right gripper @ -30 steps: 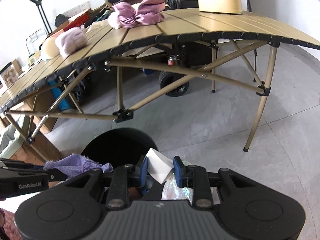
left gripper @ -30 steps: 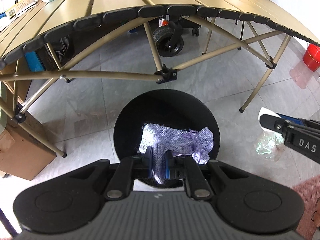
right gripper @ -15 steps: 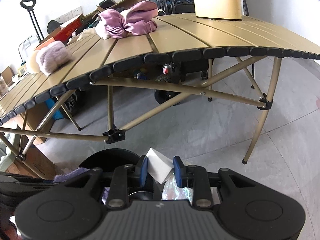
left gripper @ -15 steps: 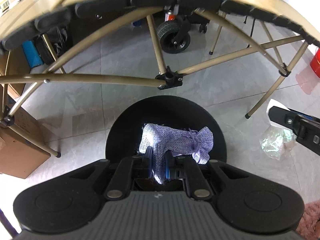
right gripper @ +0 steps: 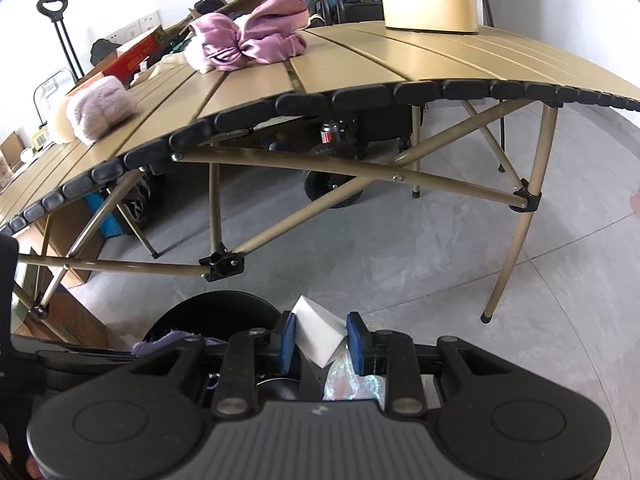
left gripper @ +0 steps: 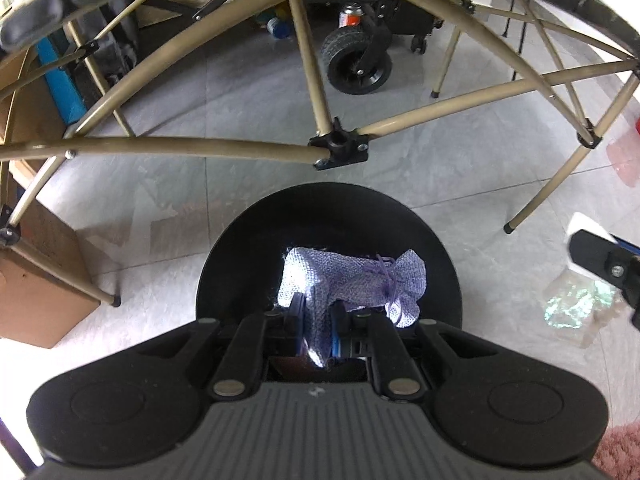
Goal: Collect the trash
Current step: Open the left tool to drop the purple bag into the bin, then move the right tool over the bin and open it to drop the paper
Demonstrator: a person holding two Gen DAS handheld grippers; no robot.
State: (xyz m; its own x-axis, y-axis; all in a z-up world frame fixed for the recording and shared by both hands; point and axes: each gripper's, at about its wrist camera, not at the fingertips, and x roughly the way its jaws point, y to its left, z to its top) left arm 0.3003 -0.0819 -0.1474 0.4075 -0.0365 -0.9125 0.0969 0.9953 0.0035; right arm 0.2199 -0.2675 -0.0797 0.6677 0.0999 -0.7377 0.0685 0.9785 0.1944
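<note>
The left gripper [left gripper: 316,320] clamps a purple mesh pouch [left gripper: 352,280] over the black bin [left gripper: 240,264] at lower centre. The right gripper [right gripper: 322,342] pinches a white-carded plastic packet [right gripper: 320,340] beside the rim, so releasing there could drop it onto the floor.

Grey tiled floor [left gripper: 248,92] bears black bin [left gripper: 328,216], seemingly; folding table [right gripper: 360,68] too.

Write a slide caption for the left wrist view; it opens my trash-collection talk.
Left gripper clamps a purple mesh pouch above the round black bin beside a folding table's legs.
</note>
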